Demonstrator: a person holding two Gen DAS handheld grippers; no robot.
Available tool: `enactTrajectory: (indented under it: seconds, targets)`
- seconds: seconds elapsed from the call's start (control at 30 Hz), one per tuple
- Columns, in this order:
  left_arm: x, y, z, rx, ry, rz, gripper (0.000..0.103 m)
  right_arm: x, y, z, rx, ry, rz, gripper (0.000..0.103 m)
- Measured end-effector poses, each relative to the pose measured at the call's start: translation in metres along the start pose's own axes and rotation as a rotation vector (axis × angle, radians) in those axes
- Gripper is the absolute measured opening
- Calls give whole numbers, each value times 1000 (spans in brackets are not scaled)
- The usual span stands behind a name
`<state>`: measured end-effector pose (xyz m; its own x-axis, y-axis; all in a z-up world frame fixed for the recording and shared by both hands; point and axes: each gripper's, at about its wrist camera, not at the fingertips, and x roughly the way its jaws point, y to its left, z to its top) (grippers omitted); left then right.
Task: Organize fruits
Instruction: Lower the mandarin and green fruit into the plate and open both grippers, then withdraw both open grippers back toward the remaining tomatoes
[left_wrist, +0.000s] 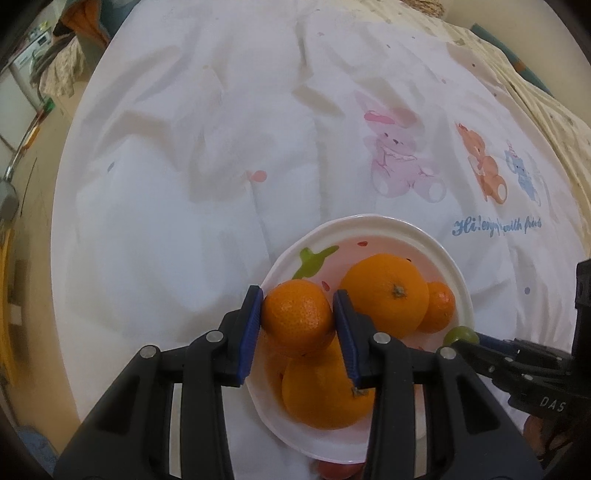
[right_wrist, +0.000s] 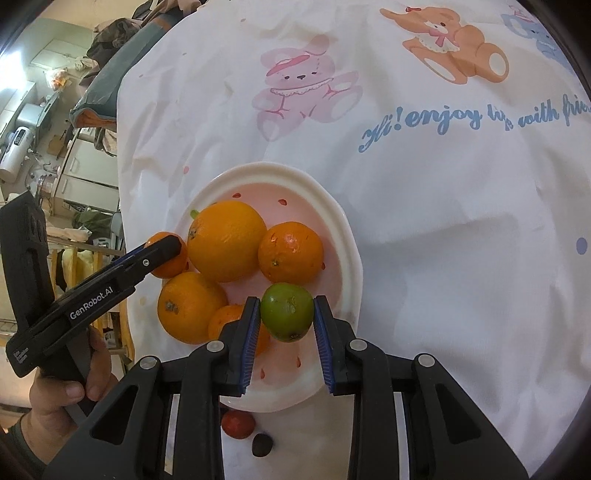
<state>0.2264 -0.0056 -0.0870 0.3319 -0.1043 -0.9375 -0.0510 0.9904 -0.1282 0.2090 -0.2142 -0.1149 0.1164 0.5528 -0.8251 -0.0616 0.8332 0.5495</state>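
- Two grippers are over the plate (right_wrist: 347, 236), which sits on a white cloth (right_wrist: 424, 192) printed with cartoon bears covering the tabletop.
- My left gripper (left_wrist: 298, 320) has its jaws clamped on a small orange (left_wrist: 297, 317), blue pads pressed on either side, and holds it above the plate's left part, over a larger orange (left_wrist: 317, 391) lying at the near side.
- My right gripper (right_wrist: 287, 314) has its jaws closed on a green lime (right_wrist: 287, 312), held over the plate's near right part; I cannot tell whether the lime touches the plate.
- From the right wrist view I see a big orange (right_wrist: 225, 242) at the plate's far left, a mid-sized orange (right_wrist: 290, 253) just right of it and touching it, and a partly hidden orange (right_wrist: 227, 319) behind the left finger.
- From the same view the left gripper (right_wrist: 162, 253) comes in from the left, gripped by a hand (right_wrist: 62, 391).
- Off the plate's near edge, on the cloth, lie a small red fruit (right_wrist: 238, 424) and a dark fruit (right_wrist: 262, 445) just beside it.
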Motion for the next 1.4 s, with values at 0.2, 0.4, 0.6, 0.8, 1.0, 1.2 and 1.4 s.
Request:
enactTrajectory:
  seconds: [0.2,0.4,0.6,0.8,1.0,1.2,1.4]
  targets:
    - [-1,-1,-1,24,-2,11,36,1,0,0,2,2,9,33]
    - [-4,-8,-3,41,-16,38,69,0,3,1,0,-9,26,34]
    - [-12,-13,-5,81,-39,42,80,-10,0,1,22,-40,42,57]
    - [-27,-12,-9,92,-79,54,80,-20,7,-4,11,-61,36,57]
    - [-52,-8,-18,75,-121,55,80,-44,17,-16,-16,-109,24,57]
    - [-91,2,-41,69,-175,50,80,-69,21,-35,-36,-151,4,60]
    - [-110,10,-69,57,-189,40,80,-94,18,-64,-9,-203,21,60]
